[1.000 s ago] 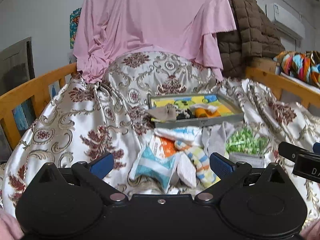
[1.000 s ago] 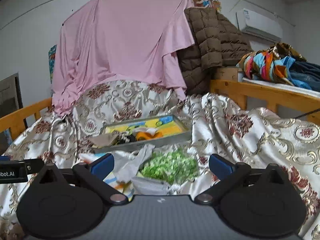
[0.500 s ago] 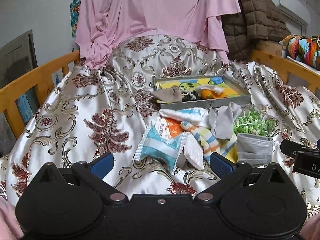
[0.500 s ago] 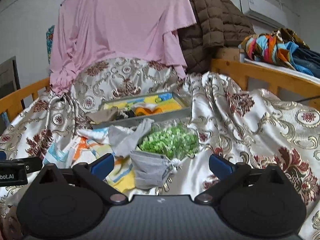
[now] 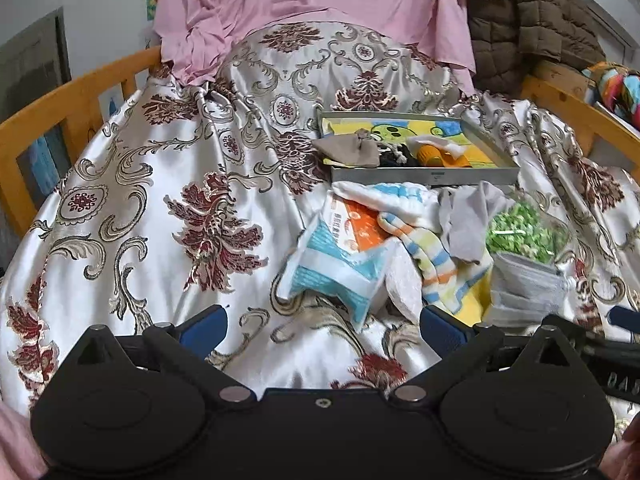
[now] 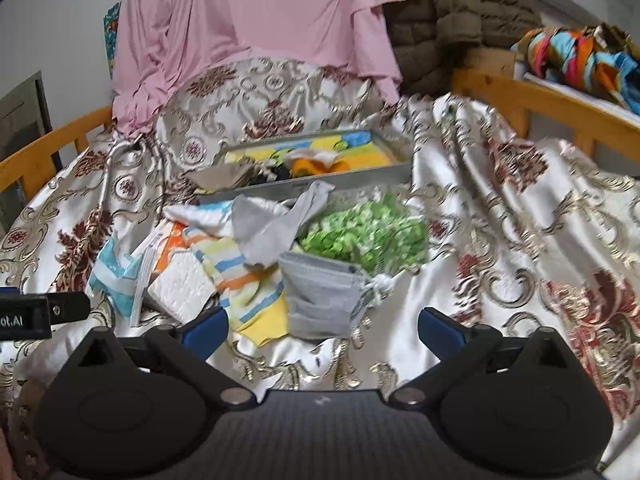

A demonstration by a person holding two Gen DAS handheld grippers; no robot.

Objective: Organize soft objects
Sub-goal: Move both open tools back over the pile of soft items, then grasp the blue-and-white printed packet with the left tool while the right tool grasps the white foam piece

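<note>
Satin bed cover fills more of both views than a second ago: you've tipped down toward the pile | left tongs and right tongs spread, empty | mask nearest right tongs, tray behind | nothing gripped yet.

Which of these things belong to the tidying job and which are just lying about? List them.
Belongs to the job:
metal tray
grey face mask
green bag
striped towel
tissue pack
grey cloth

Just lying about:
pink sheet
brown quilted coat
colourful bundle
wooden rail
</note>
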